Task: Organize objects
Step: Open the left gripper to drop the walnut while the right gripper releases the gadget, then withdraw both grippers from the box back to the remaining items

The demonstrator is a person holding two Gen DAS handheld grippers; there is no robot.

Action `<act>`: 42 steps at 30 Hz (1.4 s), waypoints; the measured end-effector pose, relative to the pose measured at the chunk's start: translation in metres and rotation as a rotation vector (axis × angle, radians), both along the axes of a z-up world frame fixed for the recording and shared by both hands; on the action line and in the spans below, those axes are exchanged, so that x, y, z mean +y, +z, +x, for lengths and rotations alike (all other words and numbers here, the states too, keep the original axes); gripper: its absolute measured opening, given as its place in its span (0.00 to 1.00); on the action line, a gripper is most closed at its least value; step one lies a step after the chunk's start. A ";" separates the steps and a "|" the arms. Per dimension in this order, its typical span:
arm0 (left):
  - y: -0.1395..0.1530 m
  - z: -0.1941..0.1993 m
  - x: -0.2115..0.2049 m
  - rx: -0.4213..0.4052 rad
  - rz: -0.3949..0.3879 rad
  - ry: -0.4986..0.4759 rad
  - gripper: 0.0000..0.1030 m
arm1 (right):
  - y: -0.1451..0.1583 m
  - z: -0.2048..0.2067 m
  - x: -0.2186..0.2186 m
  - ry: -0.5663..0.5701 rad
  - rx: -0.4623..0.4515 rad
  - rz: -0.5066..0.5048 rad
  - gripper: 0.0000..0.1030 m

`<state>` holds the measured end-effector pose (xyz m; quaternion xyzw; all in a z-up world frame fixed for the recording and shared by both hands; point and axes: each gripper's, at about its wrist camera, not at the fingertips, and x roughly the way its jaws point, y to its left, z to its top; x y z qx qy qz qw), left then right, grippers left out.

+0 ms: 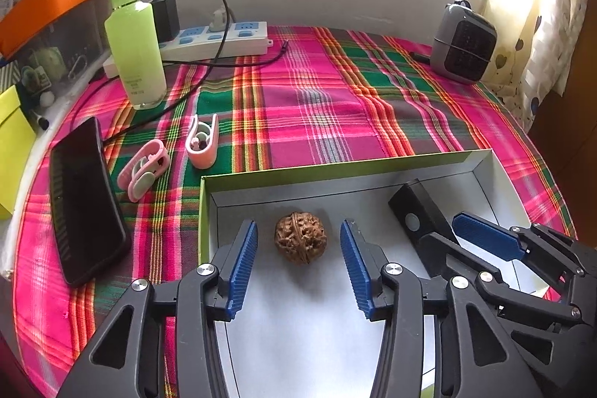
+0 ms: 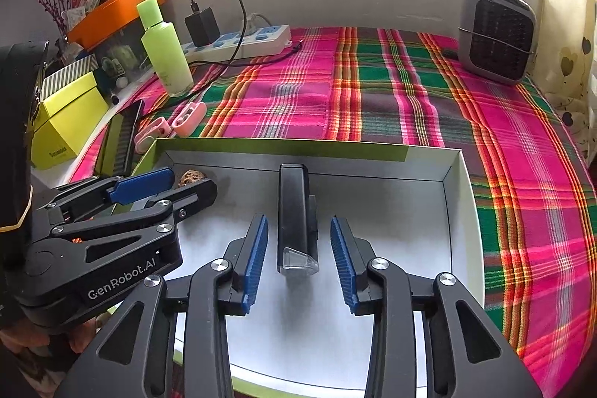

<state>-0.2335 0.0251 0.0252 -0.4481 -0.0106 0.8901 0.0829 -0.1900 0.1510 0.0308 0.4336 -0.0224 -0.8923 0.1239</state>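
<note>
1. Left claw (image 1: pixel 298 243) stands spread around the walnut (image 1: pixel 300 237), which rests free on the tray (image 1: pixel 481 163) floor.
2. Right claw (image 2: pixel 298 248) stands spread around the black flashlight (image 2: pixel 296 215), likewise released.
3. Lift both straight up, pads clear, to avoid nudging either.

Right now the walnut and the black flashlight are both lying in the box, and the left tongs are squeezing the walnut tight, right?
Not quite. The walnut and black flashlight do lie in the box, but the left tongs are open. The left wrist view shows gaps between both blue pads and the walnut, so nothing squeezes it.
</note>
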 end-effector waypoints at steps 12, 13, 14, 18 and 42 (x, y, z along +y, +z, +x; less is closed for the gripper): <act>0.016 0.031 -0.004 0.044 -0.018 0.002 0.48 | 0.010 0.023 0.005 -0.016 0.030 0.015 0.38; 0.018 0.035 -0.003 0.054 -0.029 0.002 0.48 | 0.011 0.025 0.006 -0.017 0.032 0.012 0.38; 0.019 0.039 -0.002 0.061 -0.032 0.000 0.48 | 0.012 0.027 0.007 -0.016 0.033 0.011 0.38; 0.024 0.051 -0.005 0.066 -0.014 0.001 0.48 | 0.015 0.037 0.009 -0.017 0.048 0.012 0.38; 0.024 0.136 -0.040 0.100 0.064 0.056 0.50 | 0.024 0.119 0.038 -0.029 0.110 -0.016 0.39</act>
